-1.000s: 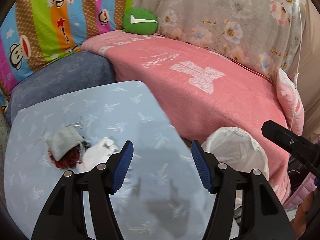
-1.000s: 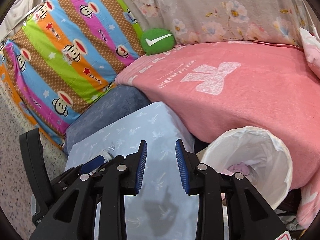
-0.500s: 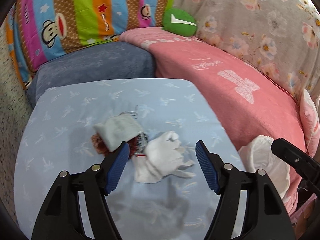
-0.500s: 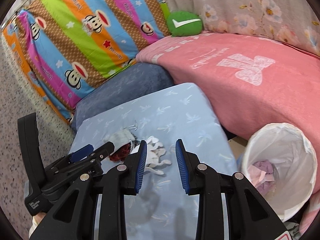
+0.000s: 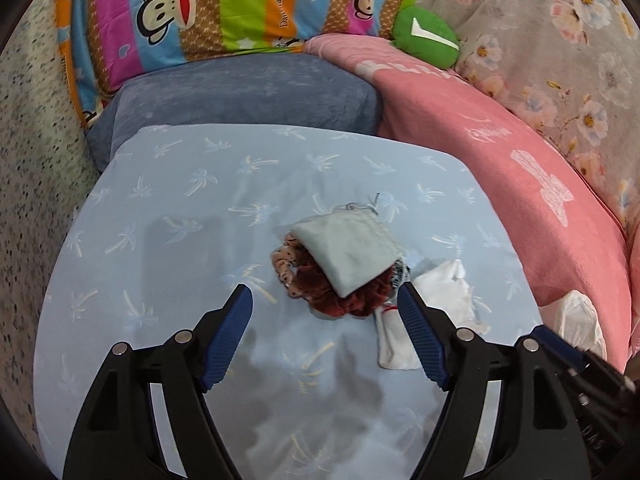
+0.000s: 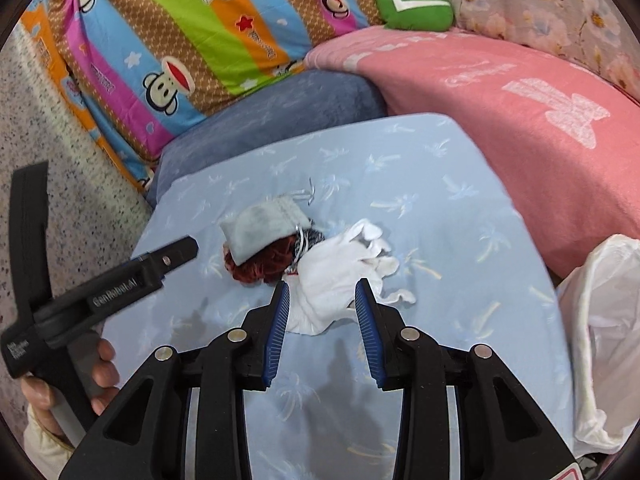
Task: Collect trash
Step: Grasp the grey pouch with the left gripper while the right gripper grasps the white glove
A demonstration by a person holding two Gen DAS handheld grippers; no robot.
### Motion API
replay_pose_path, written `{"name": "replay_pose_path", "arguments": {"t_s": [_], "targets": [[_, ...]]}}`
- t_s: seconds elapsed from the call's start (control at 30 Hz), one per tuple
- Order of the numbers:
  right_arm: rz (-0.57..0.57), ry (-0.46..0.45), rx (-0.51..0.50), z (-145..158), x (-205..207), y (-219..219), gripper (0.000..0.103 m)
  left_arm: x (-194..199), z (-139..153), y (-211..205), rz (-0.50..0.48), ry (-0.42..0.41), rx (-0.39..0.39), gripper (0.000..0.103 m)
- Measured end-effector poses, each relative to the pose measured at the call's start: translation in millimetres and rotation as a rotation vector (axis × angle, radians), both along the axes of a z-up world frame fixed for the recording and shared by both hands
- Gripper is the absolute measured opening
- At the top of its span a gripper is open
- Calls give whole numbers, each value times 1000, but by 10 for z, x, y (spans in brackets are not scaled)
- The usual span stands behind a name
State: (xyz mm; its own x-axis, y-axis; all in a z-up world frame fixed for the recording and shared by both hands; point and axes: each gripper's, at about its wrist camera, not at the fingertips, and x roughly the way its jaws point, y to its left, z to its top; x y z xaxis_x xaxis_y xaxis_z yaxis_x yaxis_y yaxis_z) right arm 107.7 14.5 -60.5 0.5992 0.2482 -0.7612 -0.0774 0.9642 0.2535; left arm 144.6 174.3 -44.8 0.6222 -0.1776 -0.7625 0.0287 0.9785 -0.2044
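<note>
Landmark: the pile of scraps in the middle of the light blue cushion [image 5: 168, 208].

Nearest, two claws, one per hand. Left gripper [image 5: 324, 310] hangs above the cushion on the near side of the pile, jaws spread wide, nothing between them; the dark red ruffled cloth [image 5: 344, 300] lies in line with the gap. Right gripper [image 6: 322, 300] has its jaws parted about half as far, also holding nothing, tips on either side of the near end of the white glove [image 6: 340, 276]; contact with the cloth cannot be told. A hand [image 6: 40, 392] grips the left tool's handle, seen low at the left of the right wrist view.

The pile, counted: one white glove, right of the rest and touching it; one dark red ruffled cloth; one small grey drawstring pouch [image 5: 348, 252] lying tilted on top of the red cloth; one spotted tan scrap [image 5: 286, 266] sticking out at the pile's left. A bit of black-and-white stuff shows between red cloth and glove, too small to name.

Open room: bare blue cushion all round the pile, widest to its left and near side. Right of the pile, past the cushion's edge, one bin lined with a white bag [image 6: 600, 320], rim only partly in view.

Beyond the pile: one dark blue cushion [image 5: 240, 92], one pink blanket [image 5: 500, 148] to the right, one striped monkey-print cover [image 5: 224, 4], one green cushion [image 5: 426, 36], one flowered cloth [image 5: 560, 40].
</note>
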Motion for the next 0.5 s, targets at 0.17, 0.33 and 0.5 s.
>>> {"name": "replay_pose_path", "arguments": {"t_s": [0.17,0.33,0.5], "targets": [[8,45,-9,-239,164,107,34,177,-91,62,3,19,-14,72],[15,66,-17,-385,331,192,34,407,-211,52,-5,43,-40,72],[13,86,-25,-522,481,233,34,579,-362,2,-18,77,-67,71]]}}
